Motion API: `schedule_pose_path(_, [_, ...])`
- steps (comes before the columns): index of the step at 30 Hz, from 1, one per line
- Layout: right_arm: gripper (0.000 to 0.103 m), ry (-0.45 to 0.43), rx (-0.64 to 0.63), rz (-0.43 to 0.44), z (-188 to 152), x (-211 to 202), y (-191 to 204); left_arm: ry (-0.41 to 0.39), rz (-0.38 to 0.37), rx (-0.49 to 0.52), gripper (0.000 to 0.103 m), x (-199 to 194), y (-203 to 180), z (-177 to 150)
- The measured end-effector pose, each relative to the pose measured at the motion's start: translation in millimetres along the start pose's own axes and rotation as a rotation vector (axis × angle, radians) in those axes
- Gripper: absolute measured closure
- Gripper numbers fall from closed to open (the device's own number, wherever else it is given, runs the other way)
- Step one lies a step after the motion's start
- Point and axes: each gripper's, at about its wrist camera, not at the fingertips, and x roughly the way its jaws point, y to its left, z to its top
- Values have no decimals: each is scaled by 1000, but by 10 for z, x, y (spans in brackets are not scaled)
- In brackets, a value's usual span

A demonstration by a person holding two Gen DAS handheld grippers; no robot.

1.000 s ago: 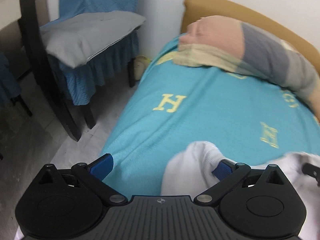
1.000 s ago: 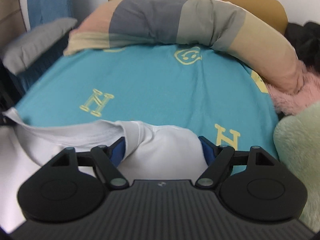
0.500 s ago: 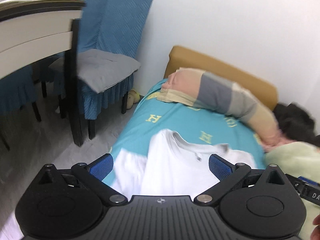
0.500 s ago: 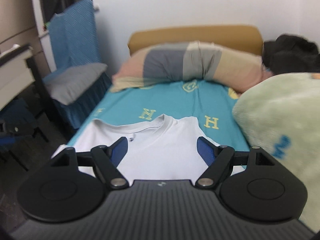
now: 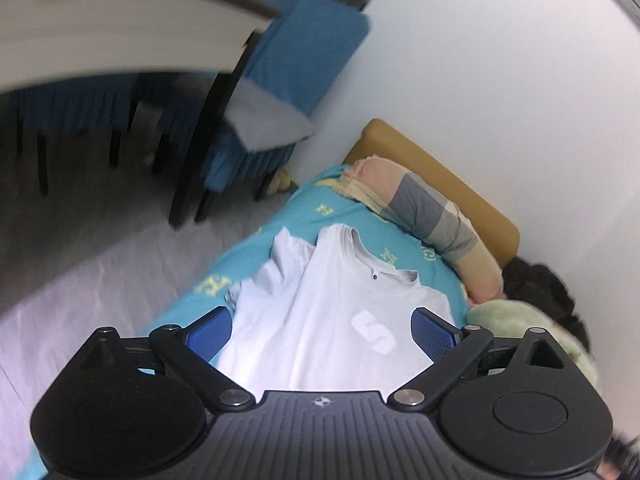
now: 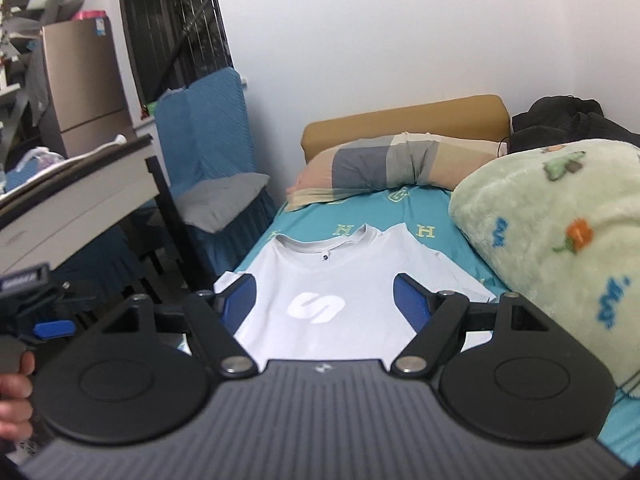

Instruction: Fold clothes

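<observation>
The white shirt (image 6: pixel 340 280) lies spread face up on the teal bed (image 6: pixel 448 216), collar toward the pillow (image 6: pixel 384 168), and both grippers hang above it holding nothing: the left gripper (image 5: pixel 320 330) with jaws wide but closing, the right gripper (image 6: pixel 324 304) with jaws apart. Only the right view shows the green blanket (image 6: pixel 560 240) beside the shirt, a hand (image 6: pixel 16 396) and a cluttered shelf; the left view shows grey floor (image 5: pixel 80 260). A blue chair (image 6: pixel 208 152) and table (image 6: pixel 80 200) stand beside the bed, against a white wall (image 6: pixel 380 32).
</observation>
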Motion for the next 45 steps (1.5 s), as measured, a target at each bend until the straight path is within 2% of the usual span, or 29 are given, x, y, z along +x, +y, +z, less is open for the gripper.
schedule_pose_path(4, [26,12,40,12,-172,-38,-148,65,9,-122,11,288,195,12])
schedule_pose_path(9, [26,85,99,10,-404,211,-336,110,98,-230,17,938,454,19])
schedule_pose_path(13, [26,110,96,-4,-521,407,-393,74,165,-270,18,1457,613,72])
schedule_pose_path(15, [26,116,103,-12,-540,520,-395,62,171,-291,18,1708,701,81])
schedule_pose_path(20, [26,119,108,38,-541,789,-457,28,155,-257,21,2202,814,39])
schedule_pose_path(24, [26,168,133,21,-600,1062,-587,-4,156,-238,33,2438,857,-39])
schedule_pose_path(26, [26,183,170,21,-617,1116,-655,-20,160,-228,36,2495,851,-43])
schedule_pose_path(28, [26,192,209,27,-629,1147,-715,-19,186,-184,57,2548,798,-39])
schedule_pose_path(30, [26,189,221,28,-622,1142,-729,-1,221,-111,69,2590,700,-46])
schedule_pose_path(31, [26,186,222,27,-615,1132,-725,4,243,-74,83,2595,640,-50])
schedule_pose_path(32, [26,182,221,25,-609,1121,-723,-5,259,-42,88,2569,575,-49])
schedule_pose_path(36, [26,168,213,9,-595,1067,-740,-75,252,89,93,2370,225,-8])
schedule_pose_path(39, [26,161,220,-16,-606,1021,-798,-128,233,240,93,2232,-157,-44])
schedule_pose_path(45, [26,137,257,-55,-601,922,-929,-150,115,513,94,2110,-1038,-380])
